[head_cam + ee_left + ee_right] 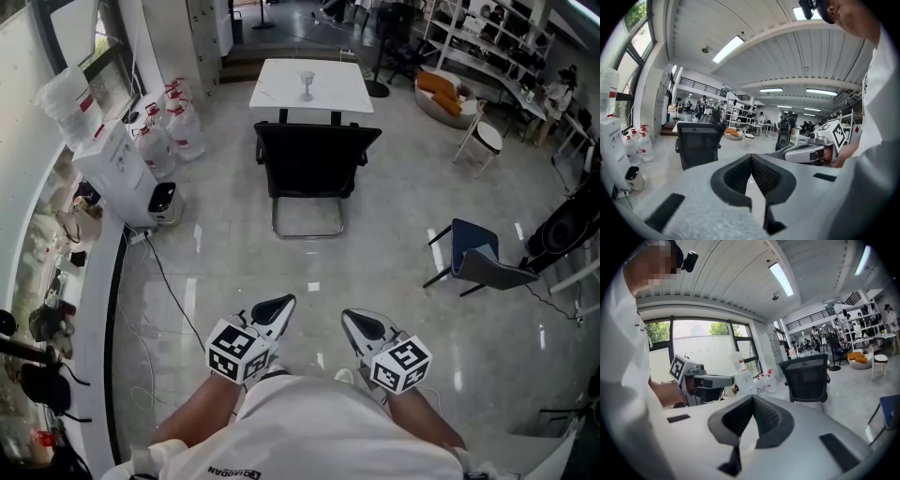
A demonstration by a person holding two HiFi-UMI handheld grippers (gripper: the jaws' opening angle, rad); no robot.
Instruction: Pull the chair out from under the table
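Black mesh-backed office chair (312, 161) on a chrome sled base stands tucked at the near edge of the white square table (281, 89), back towards the person, well apart from both tongs; blue-seated chair (473, 255) off to the right, white water dispenser (117, 169) and loose black cable (167, 277) along the left side. Left gripper (279, 305) and right gripper (356, 321) side by side near the body, jaws of each closed together, gripping nothing; office chair's seat hidden behind its backrest.

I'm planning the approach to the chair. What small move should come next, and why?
Probably walk forward toward the chair: it stands well ahead at the table, while the left tongs and right tongs are shut, empty and near the body.
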